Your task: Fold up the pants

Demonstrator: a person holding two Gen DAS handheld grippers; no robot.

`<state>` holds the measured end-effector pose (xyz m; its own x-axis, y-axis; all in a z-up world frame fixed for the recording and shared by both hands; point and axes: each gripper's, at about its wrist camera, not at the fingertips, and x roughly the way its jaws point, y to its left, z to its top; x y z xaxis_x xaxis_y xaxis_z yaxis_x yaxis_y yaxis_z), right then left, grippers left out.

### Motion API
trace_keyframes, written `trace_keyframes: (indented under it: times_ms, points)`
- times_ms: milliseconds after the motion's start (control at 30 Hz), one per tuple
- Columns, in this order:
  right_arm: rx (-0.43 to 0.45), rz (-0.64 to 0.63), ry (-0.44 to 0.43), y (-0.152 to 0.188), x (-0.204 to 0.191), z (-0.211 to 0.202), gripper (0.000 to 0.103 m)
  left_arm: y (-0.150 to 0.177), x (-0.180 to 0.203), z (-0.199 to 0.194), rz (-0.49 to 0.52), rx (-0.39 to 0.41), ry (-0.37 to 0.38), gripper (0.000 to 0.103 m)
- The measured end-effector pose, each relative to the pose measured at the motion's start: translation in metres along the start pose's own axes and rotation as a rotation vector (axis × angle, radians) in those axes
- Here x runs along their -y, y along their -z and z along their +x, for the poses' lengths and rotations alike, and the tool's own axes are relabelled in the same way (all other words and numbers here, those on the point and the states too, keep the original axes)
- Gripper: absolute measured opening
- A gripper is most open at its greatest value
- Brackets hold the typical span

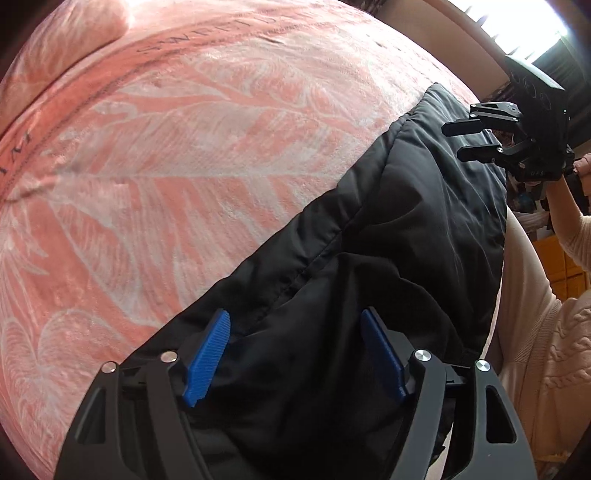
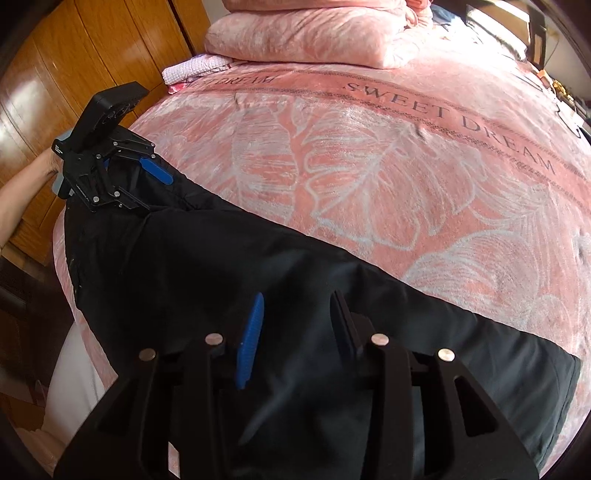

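I am seeing daylight entering from the window (image 1: pixel 524 22), which is blowing out to pure white. Fisheye distortion is bending the blanket (image 2: pixel 388 155) and darkening both frames' corners. The pants (image 2: pixel 221 266) are reading near-black, losing fold detail. Glare is streaking the wardrobe (image 2: pixel 74 66).

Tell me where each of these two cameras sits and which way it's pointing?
Left wrist: sits on the left gripper, looks along the black pants toward the right gripper; a sleeved arm shows.
Right wrist: sits on the right gripper, faces the left gripper and pillow.
Shared: pants and pink blanket.
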<state>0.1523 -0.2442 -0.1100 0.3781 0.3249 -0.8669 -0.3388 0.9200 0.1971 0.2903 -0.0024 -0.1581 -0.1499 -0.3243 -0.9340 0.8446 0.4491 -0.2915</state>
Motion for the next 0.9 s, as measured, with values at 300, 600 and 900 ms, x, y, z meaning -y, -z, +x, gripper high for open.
trace_keyframes:
  times_ms: [300, 600, 900]
  points:
    - [-0.003, 0.024, -0.003, 0.000, -0.003, 0.003, 0.042, -0.005, -0.025, 0.003, -0.056, -0.059, 0.079, 0.024]
    - [0.013, 0.076, -0.009, -0.004, 0.004, 0.008, 0.047, -0.002, 0.007, -0.016, 0.018, 0.071, -0.253, 0.006]
    - [0.004, 0.136, 0.009, 0.003, 0.006, 0.014, 0.048, 0.008, 0.024, -0.011, -0.067, 0.121, -0.460, 0.017]
